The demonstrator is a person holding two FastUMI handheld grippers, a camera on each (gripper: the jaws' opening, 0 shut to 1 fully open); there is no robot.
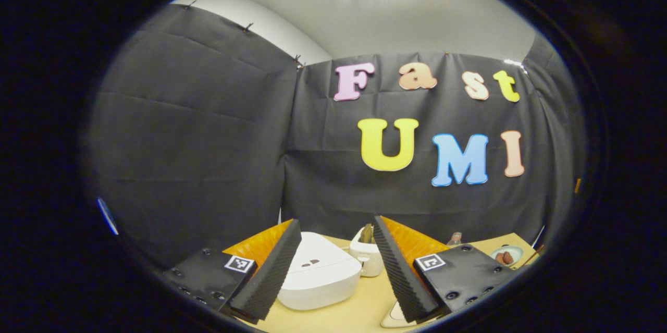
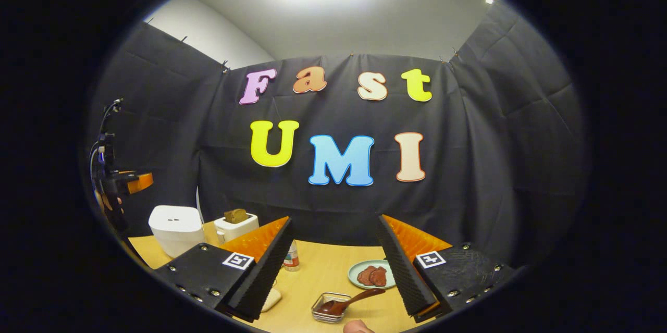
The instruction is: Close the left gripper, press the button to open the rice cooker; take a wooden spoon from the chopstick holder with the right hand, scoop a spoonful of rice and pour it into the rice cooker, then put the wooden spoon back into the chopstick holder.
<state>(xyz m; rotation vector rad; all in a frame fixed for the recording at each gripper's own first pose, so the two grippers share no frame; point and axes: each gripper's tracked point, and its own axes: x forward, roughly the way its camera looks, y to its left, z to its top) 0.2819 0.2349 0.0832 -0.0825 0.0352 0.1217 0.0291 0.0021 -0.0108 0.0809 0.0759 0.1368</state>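
Each claw point(image 1: 336, 270) point(image 2: 334, 270) has ribbed inner faces, screwed plates, square tags, perhaps orange backing.

The white rounded rice cooker point(image 1: 319, 275) looks like smooth, faintly glossy plastic. The pale tabletop point(image 2: 323, 270) looks like matt wood. The dark brown spoon point(image 2: 346, 301) shines glossy in a wire-mesh metal holder point(image 2: 325, 315).

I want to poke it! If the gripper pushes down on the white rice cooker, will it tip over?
Probably not. The rice cooker looks wide and squat with a flat lid, so it likely stays put on the table. Its smooth shell might let it slide a little instead.
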